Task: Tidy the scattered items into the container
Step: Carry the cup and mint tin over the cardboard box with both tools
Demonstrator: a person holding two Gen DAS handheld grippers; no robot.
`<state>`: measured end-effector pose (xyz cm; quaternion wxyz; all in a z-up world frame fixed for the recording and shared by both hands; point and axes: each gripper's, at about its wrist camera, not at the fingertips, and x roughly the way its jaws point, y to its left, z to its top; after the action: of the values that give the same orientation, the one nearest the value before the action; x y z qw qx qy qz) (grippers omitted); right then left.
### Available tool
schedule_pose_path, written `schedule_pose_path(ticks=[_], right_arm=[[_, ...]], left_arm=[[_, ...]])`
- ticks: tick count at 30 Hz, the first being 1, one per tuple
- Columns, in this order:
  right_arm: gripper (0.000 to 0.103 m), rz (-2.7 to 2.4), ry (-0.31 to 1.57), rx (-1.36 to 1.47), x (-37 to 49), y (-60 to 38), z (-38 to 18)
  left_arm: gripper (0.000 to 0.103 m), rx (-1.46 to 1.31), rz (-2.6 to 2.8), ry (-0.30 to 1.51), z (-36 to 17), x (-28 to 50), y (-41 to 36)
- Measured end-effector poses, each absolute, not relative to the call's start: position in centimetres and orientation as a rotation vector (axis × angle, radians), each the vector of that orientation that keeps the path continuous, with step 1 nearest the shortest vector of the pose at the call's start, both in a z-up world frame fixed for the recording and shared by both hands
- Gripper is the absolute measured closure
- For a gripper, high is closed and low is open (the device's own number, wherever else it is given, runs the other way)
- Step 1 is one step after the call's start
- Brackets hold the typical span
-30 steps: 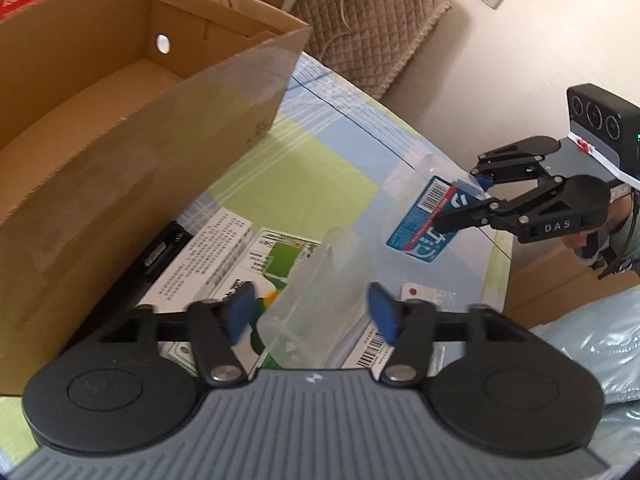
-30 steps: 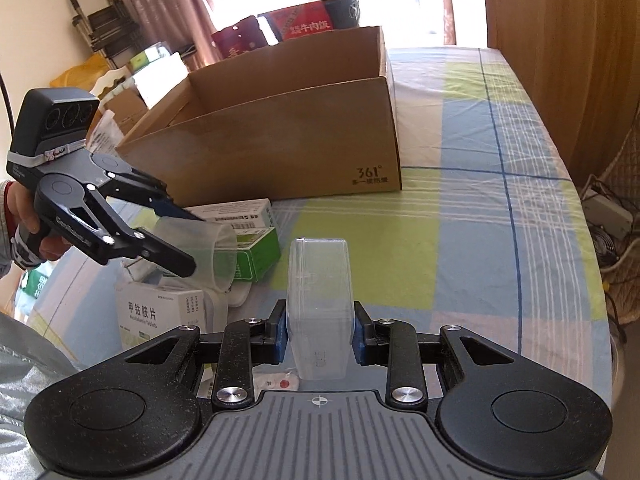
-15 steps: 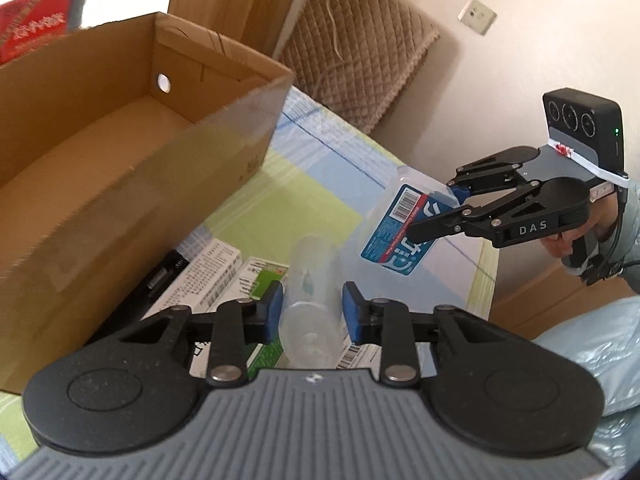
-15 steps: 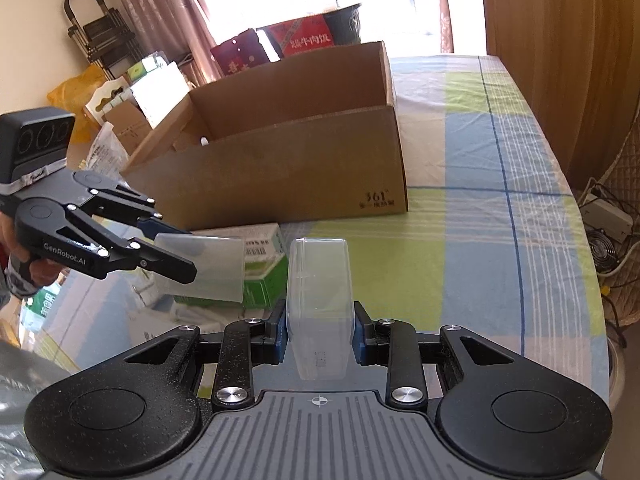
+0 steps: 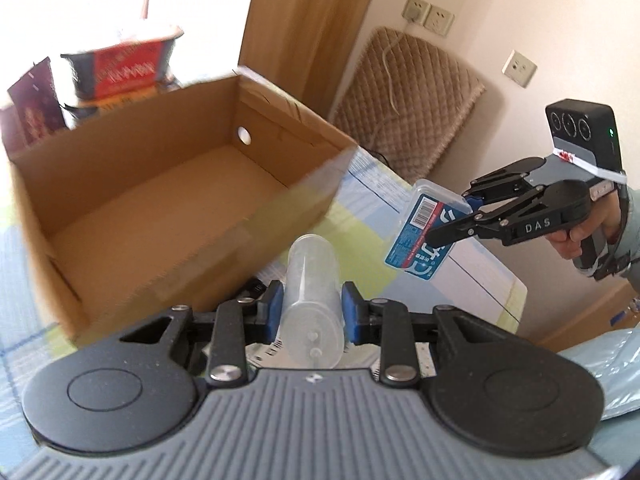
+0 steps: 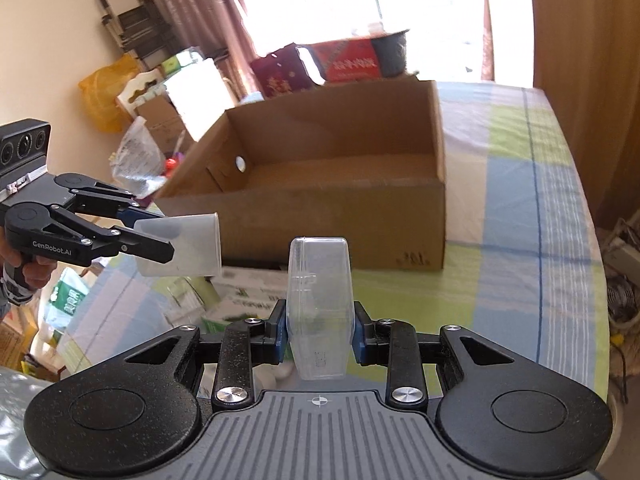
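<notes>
The left gripper pinches a frosted, translucent plastic cup by its cylindrical wall. The cup is held in the air, its long axis along the fingers, open rim towards the corrugated cardboard box. The right gripper clamps a clear, rectangular plastic case, long axis forward, near the box's front wall above the checked tablecloth.

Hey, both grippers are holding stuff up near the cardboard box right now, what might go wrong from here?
1. The left gripper pinches the smooth clear plastic cup near its closed end only, so it may slip or tilt out.
2. Both loads, the cup and the right gripper's clear plastic case, hang short of the cardboard box; released early, they would land on the medicine boxes outside.
</notes>
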<state>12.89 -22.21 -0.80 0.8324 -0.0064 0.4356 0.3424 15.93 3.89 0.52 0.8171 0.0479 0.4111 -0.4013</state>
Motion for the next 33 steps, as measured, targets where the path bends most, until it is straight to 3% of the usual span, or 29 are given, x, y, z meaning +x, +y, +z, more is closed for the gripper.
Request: schedule_pose_path(ticks=[19, 33], right_arm=[[0.070, 0.825, 0.751, -0.053, 20.6, -16.6, 6.1], [0.070, 0.765, 0.953, -0.151, 27.7, -10.9, -0.3]], left_arm=[[0.077, 0.126, -0.689, 0.728, 6.1, 20.5, 7.9], [0.077, 0.177, -0.640, 0.829, 2.1, 26.8, 5.6]])
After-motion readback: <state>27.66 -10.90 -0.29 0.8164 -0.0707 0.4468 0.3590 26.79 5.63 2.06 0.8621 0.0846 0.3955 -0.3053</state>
